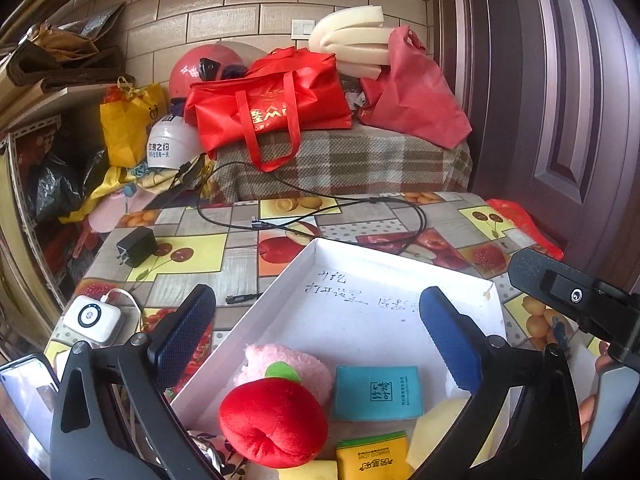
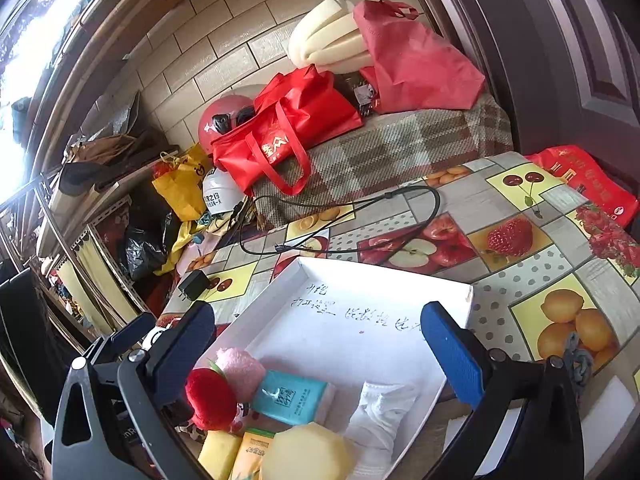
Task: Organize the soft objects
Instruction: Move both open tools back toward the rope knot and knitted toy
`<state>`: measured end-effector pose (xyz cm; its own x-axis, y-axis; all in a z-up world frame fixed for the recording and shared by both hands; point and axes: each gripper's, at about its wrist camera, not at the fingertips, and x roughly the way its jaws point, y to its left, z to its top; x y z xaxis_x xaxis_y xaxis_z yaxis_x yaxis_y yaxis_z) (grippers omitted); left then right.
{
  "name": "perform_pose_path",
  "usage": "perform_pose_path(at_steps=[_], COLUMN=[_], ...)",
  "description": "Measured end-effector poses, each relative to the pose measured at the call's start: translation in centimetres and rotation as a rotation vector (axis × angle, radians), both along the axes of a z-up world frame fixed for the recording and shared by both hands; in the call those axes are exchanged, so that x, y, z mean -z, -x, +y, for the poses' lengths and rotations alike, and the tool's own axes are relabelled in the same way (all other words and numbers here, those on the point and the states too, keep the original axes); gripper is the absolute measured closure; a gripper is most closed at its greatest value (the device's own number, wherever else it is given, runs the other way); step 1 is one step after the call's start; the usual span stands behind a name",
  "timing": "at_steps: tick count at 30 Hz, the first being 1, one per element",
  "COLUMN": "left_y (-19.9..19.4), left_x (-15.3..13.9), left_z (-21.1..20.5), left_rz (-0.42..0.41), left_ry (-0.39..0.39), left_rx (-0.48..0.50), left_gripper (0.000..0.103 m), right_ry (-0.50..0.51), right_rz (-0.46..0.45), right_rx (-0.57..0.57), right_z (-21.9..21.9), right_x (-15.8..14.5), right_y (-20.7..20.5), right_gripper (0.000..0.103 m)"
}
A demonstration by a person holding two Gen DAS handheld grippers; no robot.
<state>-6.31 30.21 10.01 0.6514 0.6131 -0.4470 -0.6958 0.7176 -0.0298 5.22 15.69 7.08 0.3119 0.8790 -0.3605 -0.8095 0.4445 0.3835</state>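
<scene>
A white tray with handwriting lies on the fruit-print table. In it lie a red plush apple, a pink plush, a teal tissue pack, a yellow tissue pack and a pale yellow sponge. My left gripper is open and empty above the tray's near end. The right wrist view shows the same tray, apple, pink plush, teal pack, sponge and a white folded cloth. My right gripper is open and empty above them.
A black cable and a black charger lie on the table beyond the tray. A white power bank sits at left. Red bags, helmets and foam pile behind. A dark door stands at right.
</scene>
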Motion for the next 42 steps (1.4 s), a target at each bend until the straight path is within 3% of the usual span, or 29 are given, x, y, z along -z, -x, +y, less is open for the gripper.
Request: perform_pose_path(at_steps=[8, 15, 22, 26, 30, 36, 40, 42], left_y=[0.2, 0.3, 0.8, 0.0, -1.5, -4.1, -5.9, -6.5], left_x=[-0.6, -2.1, -3.8, -3.8, -3.2, -1.2, 1.7, 3.2], left_z=[-0.4, -2.2, -3.9, -5.0, -7.0, -13.2, -17.7, -18.9], left_rz=[-0.017, -0.05, -0.121, -0.119, -0.097, -0.005, 0.146, 0.207], left_ry=[-0.007, -0.044, -0.039, 0.0, 0.083, 0.193, 0.149, 0.131], left_rx=[0.006, 0.076, 0.173, 0.27, 0.407, 0.665, 0.723, 0.736], left_gripper=[0.0, 0.0, 0.0, 0.0, 0.0, 0.001, 0.001, 0.012], right_ry=[-0.018, -0.095, -0.184, -0.117, 0.069, 0.184, 0.263, 0.301], right_rz=[-0.003, -0.027, -0.113, -0.16, -0.228, -0.065, -0.016, -0.002], right_rx=[0.015, 0.062, 0.154, 0.193, 0.249, 0.163, 0.139, 0.11], right_z=[-0.5, -2.7, -9.5, -12.2, -12.6, -12.7, -11.1, -10.0], right_x=[-0.3, -2.3, -6.3, -5.7, -2.6, 2.4, 5.2, 6.4], right_y=[-0.1, -0.2, -2.0, -3.5, -5.3, -9.7, -10.6, -10.4], right_gripper=[0.0, 0.0, 0.0, 0.0, 0.0, 0.0, 0.006, 0.014])
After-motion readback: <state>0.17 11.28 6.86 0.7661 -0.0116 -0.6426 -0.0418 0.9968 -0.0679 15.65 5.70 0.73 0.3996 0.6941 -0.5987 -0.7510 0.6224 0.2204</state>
